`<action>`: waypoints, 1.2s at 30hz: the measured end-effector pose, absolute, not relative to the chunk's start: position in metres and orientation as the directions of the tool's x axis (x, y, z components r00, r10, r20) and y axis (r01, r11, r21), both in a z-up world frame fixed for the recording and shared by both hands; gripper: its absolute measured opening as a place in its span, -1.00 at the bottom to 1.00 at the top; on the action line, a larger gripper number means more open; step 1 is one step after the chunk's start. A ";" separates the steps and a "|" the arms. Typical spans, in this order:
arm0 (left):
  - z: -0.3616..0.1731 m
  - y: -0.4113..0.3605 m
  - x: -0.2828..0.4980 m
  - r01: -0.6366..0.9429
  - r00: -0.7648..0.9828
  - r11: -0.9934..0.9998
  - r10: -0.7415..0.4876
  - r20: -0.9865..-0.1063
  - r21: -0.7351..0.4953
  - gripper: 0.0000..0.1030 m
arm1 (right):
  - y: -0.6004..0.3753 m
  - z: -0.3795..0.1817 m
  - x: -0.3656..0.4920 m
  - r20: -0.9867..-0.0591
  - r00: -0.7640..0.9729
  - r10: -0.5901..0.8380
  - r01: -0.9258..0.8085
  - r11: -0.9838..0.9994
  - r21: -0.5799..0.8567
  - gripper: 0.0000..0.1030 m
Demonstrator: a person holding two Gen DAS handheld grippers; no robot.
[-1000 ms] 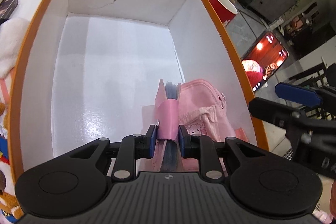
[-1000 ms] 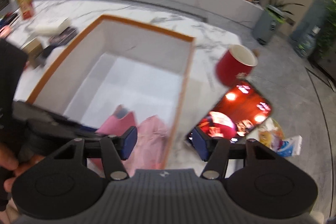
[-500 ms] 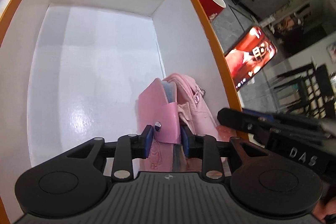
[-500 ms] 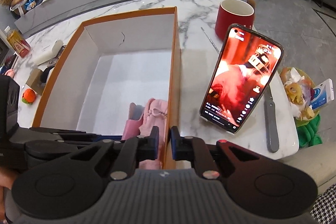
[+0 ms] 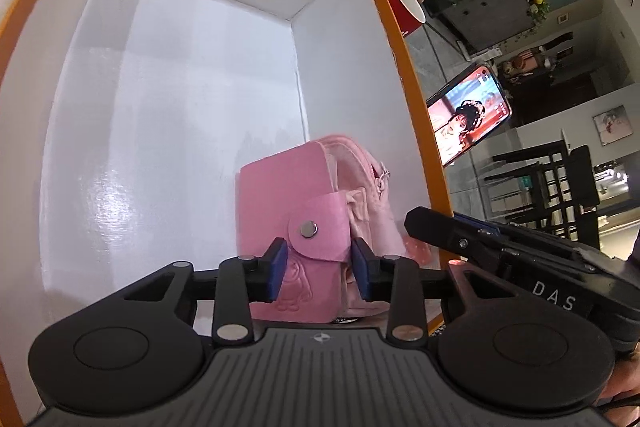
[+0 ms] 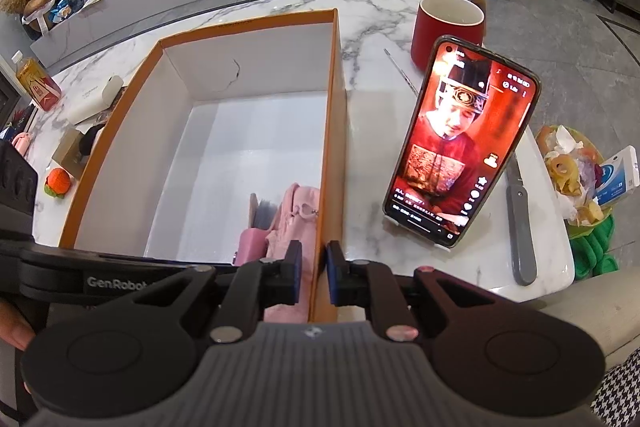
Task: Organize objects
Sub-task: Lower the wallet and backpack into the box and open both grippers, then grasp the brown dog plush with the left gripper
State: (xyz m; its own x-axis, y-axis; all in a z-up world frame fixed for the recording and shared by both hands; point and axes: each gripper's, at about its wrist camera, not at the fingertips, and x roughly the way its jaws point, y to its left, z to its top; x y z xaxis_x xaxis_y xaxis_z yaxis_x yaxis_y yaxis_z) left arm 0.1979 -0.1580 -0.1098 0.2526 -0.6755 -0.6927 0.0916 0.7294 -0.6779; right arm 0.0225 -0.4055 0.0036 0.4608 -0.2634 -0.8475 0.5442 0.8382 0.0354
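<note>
An orange-rimmed box with white inside (image 6: pixel 334 131) stands on the marble table. A pink wallet with a snap strap (image 5: pixel 288 203) stands upright in the box's near right corner, leaning on a pink pouch (image 5: pixel 360 187); both show in the right wrist view, the wallet (image 6: pixel 252 239) left of the pouch (image 6: pixel 298 211). My left gripper (image 5: pixel 319 267) is inside the box, its jaws spread either side of the wallet's strap with a small gap. My right gripper (image 6: pixel 313 273) is shut on the box's right wall near the front corner.
A phone (image 6: pixel 460 143) playing video leans on a stand right of the box, a red mug (image 6: pixel 446 31) behind it. A knife (image 6: pixel 518 223) lies at the table's right edge. A bottle (image 6: pixel 36 85), small boxes and a toy burger (image 6: pixel 58 181) lie left of the box.
My left gripper has opened off the wallet's strap, and the wallet now stands against the pouch. My right gripper closed on the box wall a second ago and stays there.
</note>
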 end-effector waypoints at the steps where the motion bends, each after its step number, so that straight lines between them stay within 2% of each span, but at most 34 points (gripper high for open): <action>1: -0.110 -0.159 0.199 0.095 0.252 0.729 -0.676 -0.692 -0.678 -0.23 | -0.405 0.004 0.023 -0.847 0.461 -0.265 0.545 0.838 0.034 -0.71; 9: -0.104 -0.159 0.196 0.124 0.255 0.734 -0.674 -0.693 -0.668 -0.22 | -0.400 0.004 0.025 -0.847 0.449 -0.283 0.538 0.843 0.003 -0.61; 14: -0.099 -0.158 0.191 0.137 0.276 0.747 -0.660 -0.699 -0.651 0.04 | -0.394 0.006 0.025 -0.840 0.443 -0.312 0.532 0.846 -0.034 -0.56; 16: -0.094 -0.157 0.188 0.150 0.290 0.750 -0.656 -0.697 -0.644 0.04 | -0.392 0.009 0.024 -0.833 0.444 -0.330 0.535 0.843 -0.049 -0.53; 20: -0.074 -0.153 0.177 0.214 0.342 0.764 -0.642 -0.686 -0.608 0.04 | -0.382 0.020 0.019 -0.808 0.459 -0.369 0.533 0.842 -0.081 -0.33; 24: -0.048 -0.137 0.156 0.280 0.420 0.775 -0.629 -0.654 -0.566 0.04 | -0.357 0.035 0.015 -0.758 0.512 -0.405 0.504 0.856 -0.116 -0.33; 29: -0.026 -0.102 0.133 0.295 0.497 0.814 -0.578 -0.647 -0.501 0.03 | -0.321 0.044 0.018 -0.716 0.602 -0.354 0.459 0.887 -0.053 -0.34; 36: -0.018 -0.045 0.111 0.222 0.531 0.900 -0.434 -0.728 -0.374 0.03 | -0.259 0.034 0.042 -0.677 0.685 -0.268 0.377 0.926 0.015 -0.34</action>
